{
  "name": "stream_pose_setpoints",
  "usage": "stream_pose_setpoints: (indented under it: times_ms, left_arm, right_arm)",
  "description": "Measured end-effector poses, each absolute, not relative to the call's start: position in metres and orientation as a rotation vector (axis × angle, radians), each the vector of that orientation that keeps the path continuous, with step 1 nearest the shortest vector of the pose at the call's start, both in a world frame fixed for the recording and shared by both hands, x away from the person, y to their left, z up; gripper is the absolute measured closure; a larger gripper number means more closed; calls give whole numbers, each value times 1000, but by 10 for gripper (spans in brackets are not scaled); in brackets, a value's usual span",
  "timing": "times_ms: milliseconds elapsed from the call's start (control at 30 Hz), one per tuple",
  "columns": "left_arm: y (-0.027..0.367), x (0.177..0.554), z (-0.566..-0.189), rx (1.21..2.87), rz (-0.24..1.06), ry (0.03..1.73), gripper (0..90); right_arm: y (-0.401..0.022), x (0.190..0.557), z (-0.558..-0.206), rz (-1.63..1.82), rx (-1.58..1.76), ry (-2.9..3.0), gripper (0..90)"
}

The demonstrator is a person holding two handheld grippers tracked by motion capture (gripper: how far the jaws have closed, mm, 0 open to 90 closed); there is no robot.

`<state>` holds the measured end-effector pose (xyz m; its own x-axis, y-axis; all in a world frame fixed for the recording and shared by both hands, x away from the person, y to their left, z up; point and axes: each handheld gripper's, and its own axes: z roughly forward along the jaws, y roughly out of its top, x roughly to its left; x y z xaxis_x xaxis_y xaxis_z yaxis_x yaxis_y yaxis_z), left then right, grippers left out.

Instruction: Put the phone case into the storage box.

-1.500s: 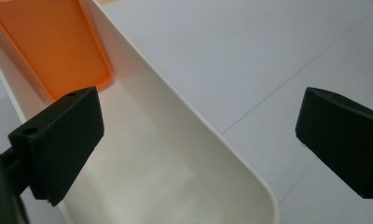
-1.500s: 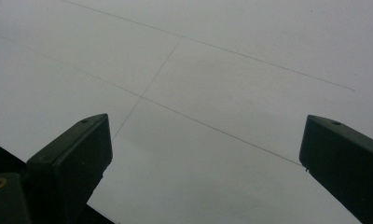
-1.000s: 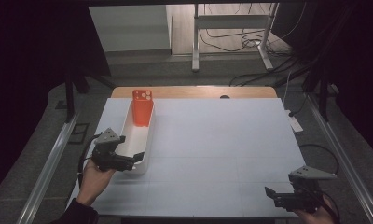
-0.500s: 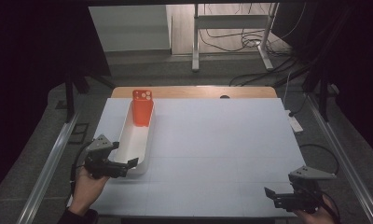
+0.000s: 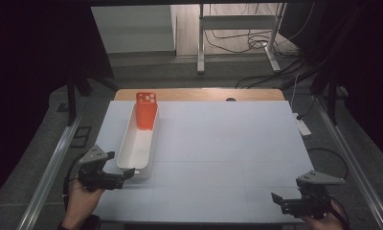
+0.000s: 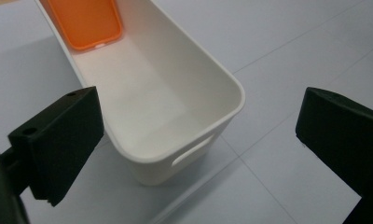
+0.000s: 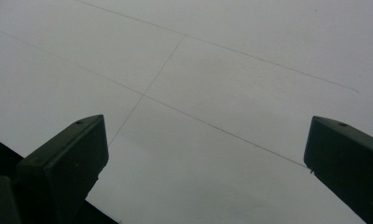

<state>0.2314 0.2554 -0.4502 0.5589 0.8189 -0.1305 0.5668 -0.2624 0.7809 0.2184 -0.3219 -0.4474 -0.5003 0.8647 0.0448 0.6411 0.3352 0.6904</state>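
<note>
Dark room around me, cables on the floor beyond a white worktop [image 5: 218,143] marked with faint grid lines, a strip of wood showing at its far edge. On its left side I have a long white bin [image 5: 138,143] lying lengthwise away from me, and an orange phone case [image 5: 146,110] stands tilted at the bin's far end, its lower part inside the bin and its camera cut-out up.

My left gripper [image 5: 125,174] sits at the near-left of the worktop, just beside the near end of the bin. Its fingers [image 6: 58,140] are spread wide apart with nothing between them but air; in the left gripper view the bin's [image 6: 175,107] rounded near end, with its handle slot, lies between and beyond them, and the case [image 6: 89,21] shows at the top.

My right gripper [image 5: 278,200] is well apart from all this, at the near-right corner over bare worktop [image 7: 222,70]. Its fingers [image 7: 63,163] are also wide apart and hold nothing.
</note>
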Motion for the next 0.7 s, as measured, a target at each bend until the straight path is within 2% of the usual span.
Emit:
stream_pose_setpoints:
  times_ms: [700]
  left_arm:
    - [273, 206, -458, 1949, 373, 1177, 16]
  right_arm:
    - [-322, 218, -448, 945, 1343, 2273, 0]
